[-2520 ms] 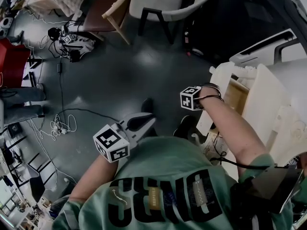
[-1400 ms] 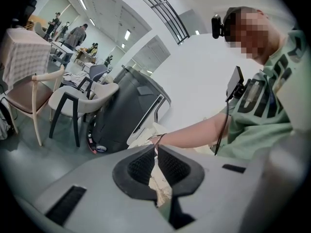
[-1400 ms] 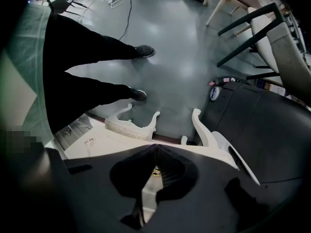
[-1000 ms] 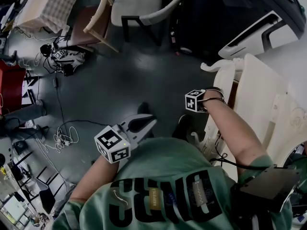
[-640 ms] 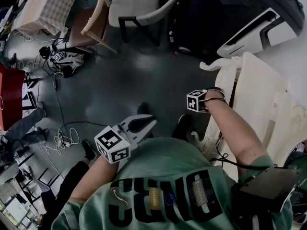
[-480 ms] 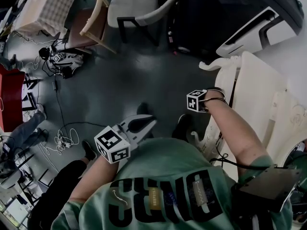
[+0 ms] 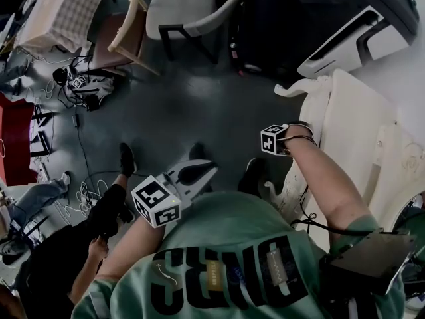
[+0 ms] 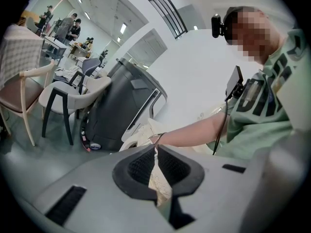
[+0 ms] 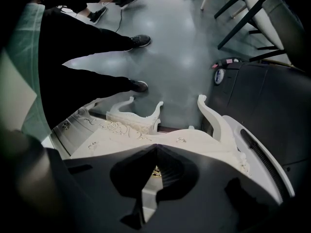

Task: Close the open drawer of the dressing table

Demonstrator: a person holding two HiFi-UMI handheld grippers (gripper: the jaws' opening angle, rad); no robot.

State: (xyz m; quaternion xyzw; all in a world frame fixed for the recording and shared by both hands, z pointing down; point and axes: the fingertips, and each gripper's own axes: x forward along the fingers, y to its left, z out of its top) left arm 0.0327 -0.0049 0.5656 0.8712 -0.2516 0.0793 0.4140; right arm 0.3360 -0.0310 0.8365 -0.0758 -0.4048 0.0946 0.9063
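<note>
Push looks near done: right gripper (image 9: 156, 150), clenched empty, tips at the drawer front (image 9: 187, 142) of the dressing table (image 7: 362, 121), seemingly flush; next, confirm seating and withdraw; left gripper (image 8: 156, 148) clenched, idle.

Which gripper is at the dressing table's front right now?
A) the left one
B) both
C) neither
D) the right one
D: the right gripper points at the cream dressing table, with the carved front right past its fingers. The left gripper hangs over the grey floor, apart from the table.
</note>
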